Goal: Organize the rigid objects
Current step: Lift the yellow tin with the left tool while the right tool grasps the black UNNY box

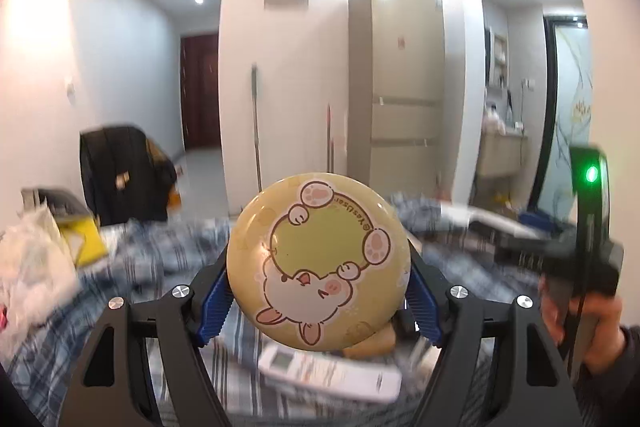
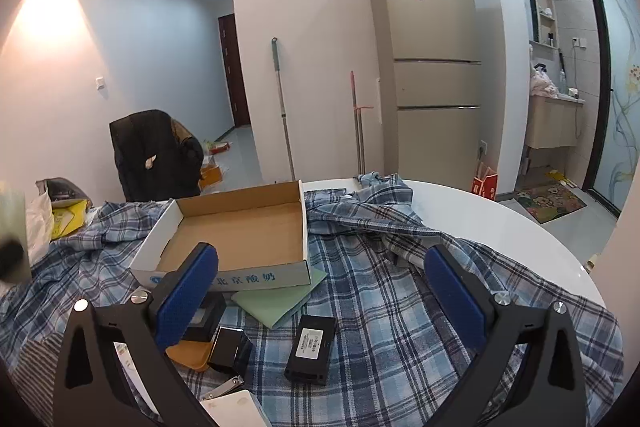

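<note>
Your left tongs (image 1: 318, 283) are closed on the round yellow tin (image 1: 318, 261), one blue pad on each side of its rim, its printed face turned toward the camera, lifted clear of the plaid cloth (image 1: 132, 267) and the white remote (image 1: 328, 373) below. Your right tongs (image 2: 320, 295) stand wide open, holding nothing. The open cardboard box (image 2: 240, 235) lies straight ahead of them on the counter (image 2: 500, 227), toward its far edge, its long side running left to right. The black block (image 2: 311, 349) rests between the right pads, nearer you. The tin probably belongs in that box; carry it forward and to your right.
</note>
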Demonstrator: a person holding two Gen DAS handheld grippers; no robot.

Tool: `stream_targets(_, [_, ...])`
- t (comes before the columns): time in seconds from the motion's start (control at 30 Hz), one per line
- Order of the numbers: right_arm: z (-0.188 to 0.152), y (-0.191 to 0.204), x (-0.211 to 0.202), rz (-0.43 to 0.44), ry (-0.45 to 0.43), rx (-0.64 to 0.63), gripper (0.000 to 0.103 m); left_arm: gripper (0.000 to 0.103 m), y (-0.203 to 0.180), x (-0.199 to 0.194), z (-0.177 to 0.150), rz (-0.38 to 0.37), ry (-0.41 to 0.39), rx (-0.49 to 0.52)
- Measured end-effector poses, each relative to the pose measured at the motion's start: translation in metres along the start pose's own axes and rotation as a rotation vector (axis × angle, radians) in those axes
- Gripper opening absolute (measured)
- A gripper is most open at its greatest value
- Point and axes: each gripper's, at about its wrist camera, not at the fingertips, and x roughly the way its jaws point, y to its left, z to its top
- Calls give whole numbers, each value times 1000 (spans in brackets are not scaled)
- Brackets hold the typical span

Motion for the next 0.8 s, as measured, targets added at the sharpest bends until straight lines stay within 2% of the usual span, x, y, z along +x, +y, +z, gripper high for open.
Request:
stream_targets(0.07, [1, 0, 1, 13, 9, -20, 102, 77, 0, 3, 6, 11, -45, -22])
stream_targets(0.2, [7, -8, -4, 64, 8, 0, 87, 77, 0, 16, 6, 31, -79, -20])
stream_targets(0.23, [8, -12, -3, 83, 21, 15, 86, 77, 0, 18, 4, 42, -83, -13])
stream_targets(0.3, [6, -14, 5, 96, 68, 21, 72, 77, -1, 23, -5, 59, -86, -1])
stream_targets(0.37, [2, -12, 21, 85, 152, -3, 61, 77, 0, 30, -14, 77, -46, -1])
stream_targets(0.4, [-1, -10, 28, 81, 190, -15, 51, 77, 2, 35, -17, 65, -13, -17])
stream_targets(0.47, [-9, -6, 42, 92, 272, -27, 38, 77, 3, 35, -21, 31, 1, -48])
stream_targets(0.57, [-24, 3, 58, 117, 371, -45, 37, 77, 12, 38, -25, 40, 6, -63])
stream_targets(0.7, [-43, 15, 72, 65, 461, -115, 37, 77, 15, 44, -31, 37, 40, -71])
stream_targets(0.8, [-53, 13, 81, 57, 518, -108, 38, 77, 13, 47, -35, 21, 60, -76])
